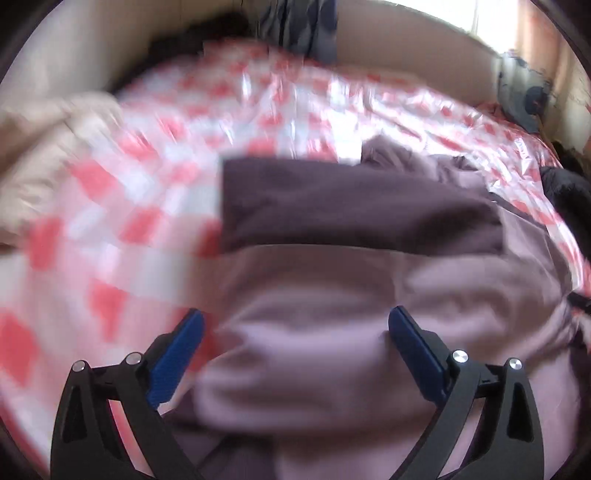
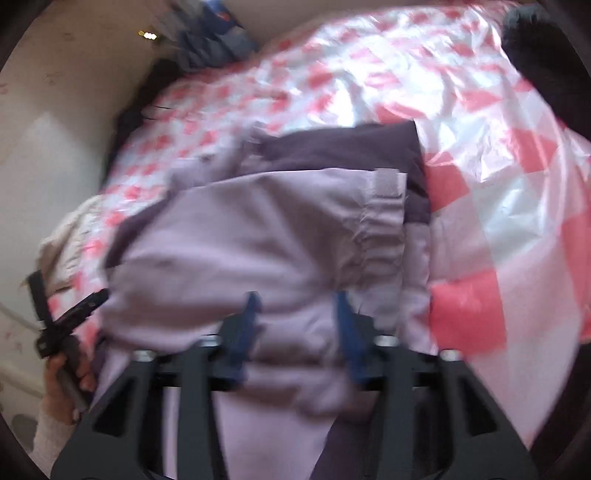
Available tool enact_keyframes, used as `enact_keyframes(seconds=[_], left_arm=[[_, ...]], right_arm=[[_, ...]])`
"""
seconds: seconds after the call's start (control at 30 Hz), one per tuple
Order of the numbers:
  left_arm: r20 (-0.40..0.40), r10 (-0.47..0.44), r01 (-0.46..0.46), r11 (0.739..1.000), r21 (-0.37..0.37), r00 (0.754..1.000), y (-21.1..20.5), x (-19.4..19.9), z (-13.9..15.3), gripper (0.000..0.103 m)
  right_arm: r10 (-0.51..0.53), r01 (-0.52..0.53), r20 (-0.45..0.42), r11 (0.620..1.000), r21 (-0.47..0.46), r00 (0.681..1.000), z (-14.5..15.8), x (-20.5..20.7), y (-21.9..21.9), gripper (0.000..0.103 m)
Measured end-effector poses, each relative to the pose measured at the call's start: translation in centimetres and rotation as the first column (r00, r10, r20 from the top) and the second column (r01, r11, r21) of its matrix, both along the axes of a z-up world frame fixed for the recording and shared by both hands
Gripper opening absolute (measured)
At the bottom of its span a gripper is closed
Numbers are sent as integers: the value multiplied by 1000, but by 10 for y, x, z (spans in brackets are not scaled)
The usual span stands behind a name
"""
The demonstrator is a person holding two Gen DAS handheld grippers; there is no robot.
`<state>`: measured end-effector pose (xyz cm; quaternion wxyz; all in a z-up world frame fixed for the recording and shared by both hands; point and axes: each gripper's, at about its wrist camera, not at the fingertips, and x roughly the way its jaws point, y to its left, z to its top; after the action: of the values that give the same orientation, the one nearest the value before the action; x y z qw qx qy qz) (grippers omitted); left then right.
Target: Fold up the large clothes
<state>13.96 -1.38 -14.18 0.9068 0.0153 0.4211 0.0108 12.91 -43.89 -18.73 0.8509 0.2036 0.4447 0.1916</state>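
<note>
A lilac jacket (image 1: pixel 314 325) with dark purple panels lies on a bed covered by a pink-and-white checked sheet (image 1: pixel 122 192). My left gripper (image 1: pixel 295 317) is open, its blue pads wide apart just above the jacket's lilac fabric, holding nothing. In the right wrist view the jacket's lilac sleeve (image 2: pixel 258 236) with its gathered cuff and velcro tab is bunched up between my fingers. My right gripper (image 2: pixel 299 299) is shut on this sleeve fabric. The left gripper also shows at the left edge of the right wrist view (image 2: pixel 74 314), held in a hand. Both views are blurred by motion.
A beige cloth (image 1: pixel 44 155) lies at the bed's left side. Dark clothes (image 1: pixel 303 26) hang at the far wall. A black garment (image 2: pixel 535 48) sits at the bed's far right. A pale wall (image 2: pixel 55 147) runs along the left.
</note>
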Motion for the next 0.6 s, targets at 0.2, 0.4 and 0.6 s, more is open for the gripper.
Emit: enact_keyframes(seconds=[0.2,0.4,0.6], left_arm=[[51,-106,91,968,234,993,6,-98,20,96],[-24,-99,101,951,292,995,29,-162,24,96],[-21,-73,76,955,287,997,43,-208,34,96]], right_arm=[[143,-143,10,990,-11,990,22,-118,-14,93],[80,-78,-126,997,20,989,-6,-209,-72,95],[38,8,-227,980,198,973,-38,-261,-120,96]])
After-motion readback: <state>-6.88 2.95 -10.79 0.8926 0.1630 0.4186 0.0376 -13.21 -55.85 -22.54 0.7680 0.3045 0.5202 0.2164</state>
